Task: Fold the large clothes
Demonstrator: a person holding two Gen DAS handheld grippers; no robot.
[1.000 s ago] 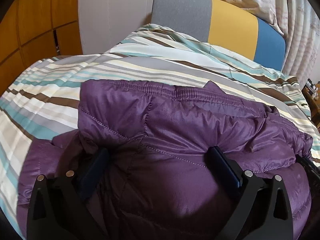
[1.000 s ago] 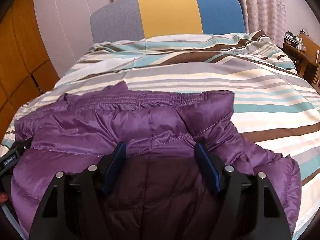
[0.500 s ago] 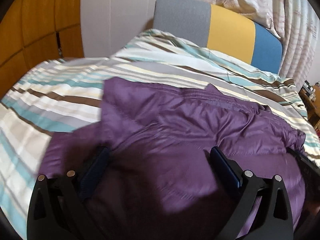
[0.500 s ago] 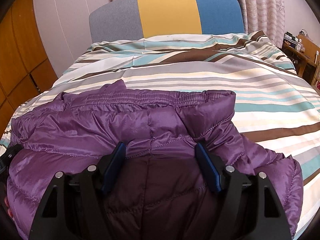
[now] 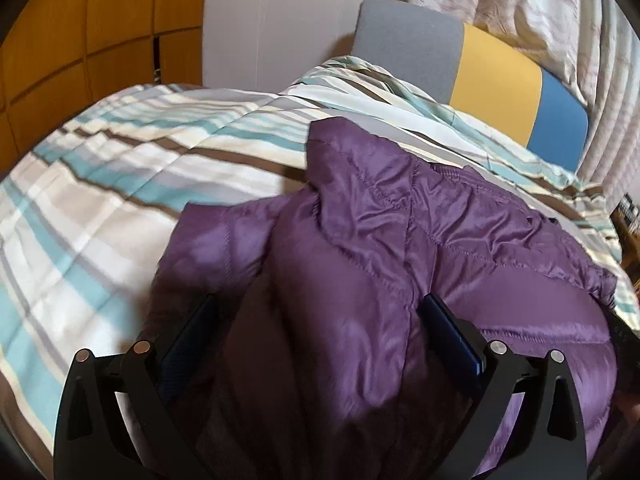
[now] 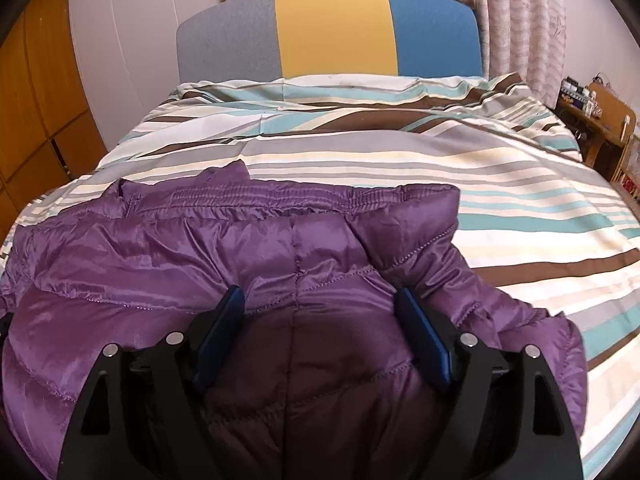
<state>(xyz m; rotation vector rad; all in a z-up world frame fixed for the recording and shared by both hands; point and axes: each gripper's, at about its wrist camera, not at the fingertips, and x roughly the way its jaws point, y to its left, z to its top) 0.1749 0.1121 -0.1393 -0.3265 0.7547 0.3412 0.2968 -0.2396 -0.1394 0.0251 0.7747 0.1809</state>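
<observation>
A purple quilted puffer jacket (image 6: pixel 304 248) lies spread over the near half of a striped bed, its gathered hem on the far side. My right gripper (image 6: pixel 318 304) rests on the jacket's middle. Its jaws are opening, and a dark bulge of the padding swells between the blue pads (image 6: pixel 420 332). In the left wrist view the same jacket (image 5: pixel 420 240) fills the lower right, with one corner standing up at its far left edge. My left gripper (image 5: pixel 320 320) sits over the jacket's left part. Its jaws stand very wide, with loose padding between them.
The striped duvet (image 6: pixel 440 168) covers the whole bed. A grey, yellow and blue headboard (image 6: pixel 332 32) stands at the far end against curtains. Orange wooden cupboards (image 5: pixel 100 40) line the left wall. A cluttered wooden side table (image 6: pixel 600 120) stands at the right.
The left gripper has slid to the left, so the jacket now sits further right in its view, with more striped duvet showing. The right gripper has stayed put, and its jaws have widened a little.
</observation>
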